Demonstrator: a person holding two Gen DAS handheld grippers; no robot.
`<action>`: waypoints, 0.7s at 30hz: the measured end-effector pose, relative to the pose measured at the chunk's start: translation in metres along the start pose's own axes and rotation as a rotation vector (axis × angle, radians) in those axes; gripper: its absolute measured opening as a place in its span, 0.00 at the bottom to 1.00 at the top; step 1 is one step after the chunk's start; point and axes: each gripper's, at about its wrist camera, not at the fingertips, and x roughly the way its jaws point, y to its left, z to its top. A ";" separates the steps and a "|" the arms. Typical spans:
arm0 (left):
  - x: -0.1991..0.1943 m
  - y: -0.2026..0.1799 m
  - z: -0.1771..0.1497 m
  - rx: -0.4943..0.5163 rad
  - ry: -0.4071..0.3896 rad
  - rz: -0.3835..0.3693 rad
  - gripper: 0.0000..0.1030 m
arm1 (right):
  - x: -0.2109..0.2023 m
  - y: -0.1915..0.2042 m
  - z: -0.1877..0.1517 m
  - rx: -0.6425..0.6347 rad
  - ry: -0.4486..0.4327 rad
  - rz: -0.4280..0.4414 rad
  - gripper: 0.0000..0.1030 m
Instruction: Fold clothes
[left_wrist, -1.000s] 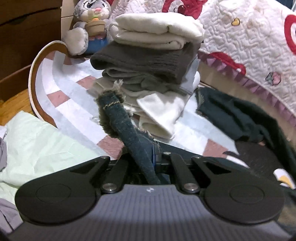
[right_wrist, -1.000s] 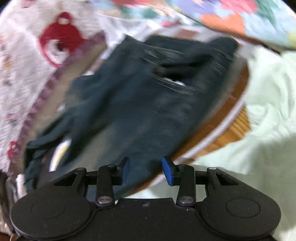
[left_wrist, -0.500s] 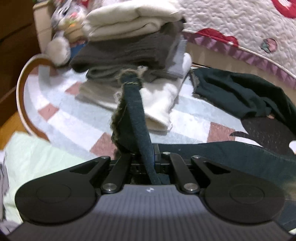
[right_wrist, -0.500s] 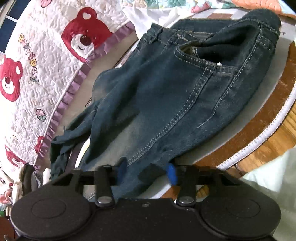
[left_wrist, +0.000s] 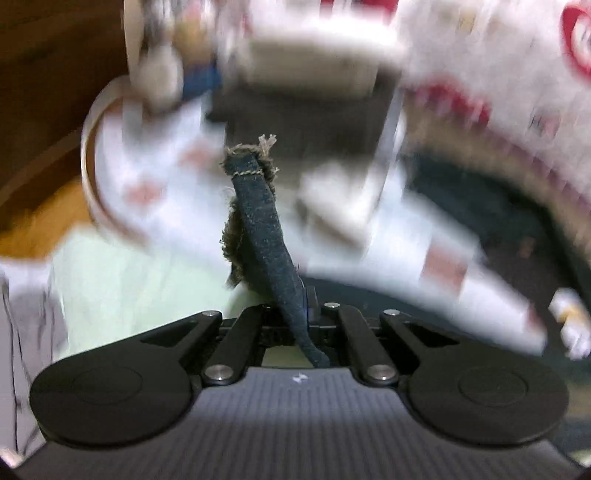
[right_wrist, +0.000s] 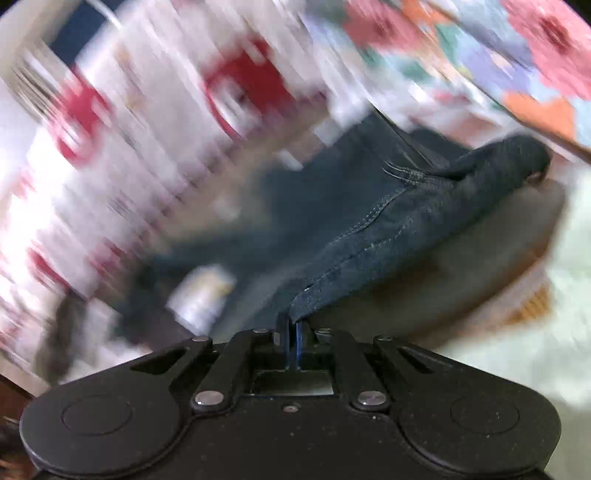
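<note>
Both grippers pinch the jeans (right_wrist: 388, 229), left gripper (left_wrist: 295, 314) on a frayed hem, right gripper (right_wrist: 293, 326) on an edge at centre frame; folding looks barely begun.

One pair of jeans (right_wrist: 388, 229), one stack of clothes (left_wrist: 314, 81), two grippers

Left gripper (left_wrist: 295, 310) clamped tight on a dark denim jeans leg (left_wrist: 264, 229), which sticks up from between the closed fingers toward frame centre and ends in a frayed hem (left_wrist: 255, 157). Background heavily motion-blurred. Stack of folded clothes (left_wrist: 314, 74) upper centre, cream on top, dark below. White rug with pink squares (left_wrist: 436, 254) sweeps across the middle. Pale green fabric (left_wrist: 122, 280) lower left. Red-and-white quilt (left_wrist: 498, 66) upper right.
</note>
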 end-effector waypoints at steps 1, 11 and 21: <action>0.010 0.001 -0.006 0.006 0.051 0.025 0.02 | 0.004 0.000 -0.004 0.002 0.025 -0.040 0.06; -0.025 -0.021 0.007 0.072 -0.031 -0.042 0.13 | -0.024 0.049 0.011 -0.180 0.056 -0.133 0.14; -0.061 -0.087 0.053 0.226 0.098 -0.163 0.23 | -0.017 0.149 0.098 -0.385 0.077 0.190 0.24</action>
